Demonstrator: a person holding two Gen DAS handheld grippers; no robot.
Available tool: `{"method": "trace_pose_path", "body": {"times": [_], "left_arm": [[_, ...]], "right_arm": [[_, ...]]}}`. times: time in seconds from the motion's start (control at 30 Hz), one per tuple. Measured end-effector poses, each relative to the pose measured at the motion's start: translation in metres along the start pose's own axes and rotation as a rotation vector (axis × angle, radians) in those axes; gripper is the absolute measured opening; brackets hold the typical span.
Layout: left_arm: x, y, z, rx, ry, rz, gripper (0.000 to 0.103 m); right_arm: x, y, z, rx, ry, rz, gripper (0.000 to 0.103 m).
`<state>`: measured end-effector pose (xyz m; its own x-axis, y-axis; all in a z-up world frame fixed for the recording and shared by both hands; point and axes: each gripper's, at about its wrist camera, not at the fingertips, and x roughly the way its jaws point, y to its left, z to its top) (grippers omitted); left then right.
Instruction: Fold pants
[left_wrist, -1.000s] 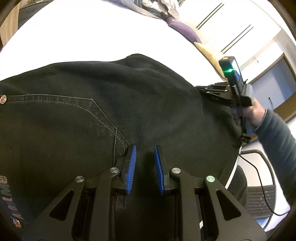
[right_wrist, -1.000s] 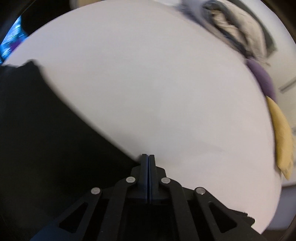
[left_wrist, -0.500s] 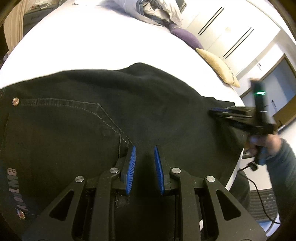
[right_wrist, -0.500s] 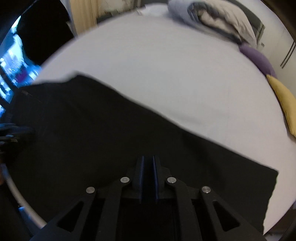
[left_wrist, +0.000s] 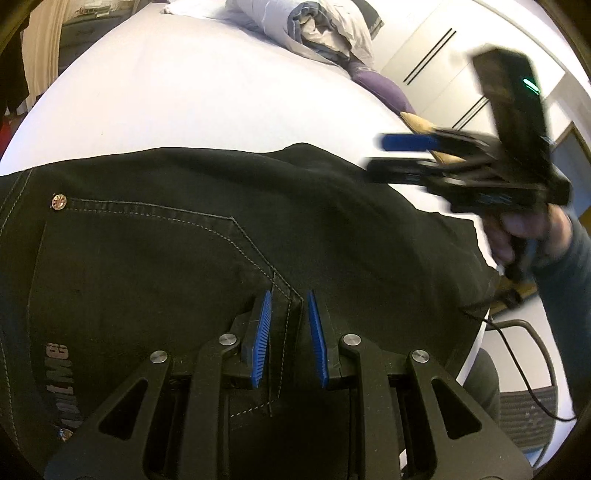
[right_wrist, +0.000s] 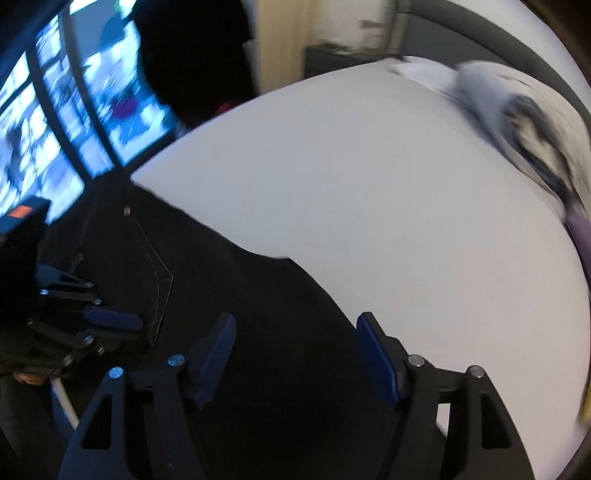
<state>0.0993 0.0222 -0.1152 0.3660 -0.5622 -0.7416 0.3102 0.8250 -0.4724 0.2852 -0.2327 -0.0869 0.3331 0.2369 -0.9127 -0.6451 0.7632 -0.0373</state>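
One pair of black pants (left_wrist: 229, 236) lies flat on the white bed (left_wrist: 192, 96), filling the lower half of the left wrist view, waist end out at 9 o'clock with the back pocket stitching facing up. Looks to me like one fold is already in: the far edge is a clean doubled line and the fabric sits neat with no leg trailing off. What I'd guess is left is another fold across to make it a compact stack, plus some smoothing.

The left claw (left_wrist: 289, 325) sits at 6 o'clock with its pads a narrow gap apart and a seam of the pants running up between them. I can't tell if they actually pinch it.

The right claw (right_wrist: 295, 354) has just been opening, its pads are wide apart with nothing between them, hovering over the pants edge.

Count: one pair of pants, two claws, one bed. At 12 to 1 o'clock there's one rumpled duvet (left_wrist: 325, 33), one purple pillow (left_wrist: 380, 86) and one yellow pillow (left_wrist: 417, 123) mostly hidden by the claw.
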Motion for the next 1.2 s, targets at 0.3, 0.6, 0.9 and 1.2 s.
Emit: {"method": "trace_pose_path", "body": {"times": [0.3, 0.6, 0.9, 1.2], "left_arm": [[0.01, 0.005, 0.004, -0.01, -0.005, -0.014, 0.02], [0.001, 0.012, 0.008, -0.028, -0.007, -0.02, 0.02], [-0.007, 0.006, 0.002, -0.016, -0.011, 0.014, 0.02], [0.001, -0.004, 0.001, 0.021, 0.006, 0.061, 0.02]], "right_arm": [[0.04, 0.001, 0.013, -0.078, 0.158, 0.085, 0.03], [0.071, -0.002, 0.02, -0.03, 0.149, -0.2, 0.0], [-0.04, 0.005, -0.015, 0.427, -0.219, 0.024, 0.027], [-0.028, -0.003, -0.18, 0.837, -0.207, 0.107, 0.012]]}}
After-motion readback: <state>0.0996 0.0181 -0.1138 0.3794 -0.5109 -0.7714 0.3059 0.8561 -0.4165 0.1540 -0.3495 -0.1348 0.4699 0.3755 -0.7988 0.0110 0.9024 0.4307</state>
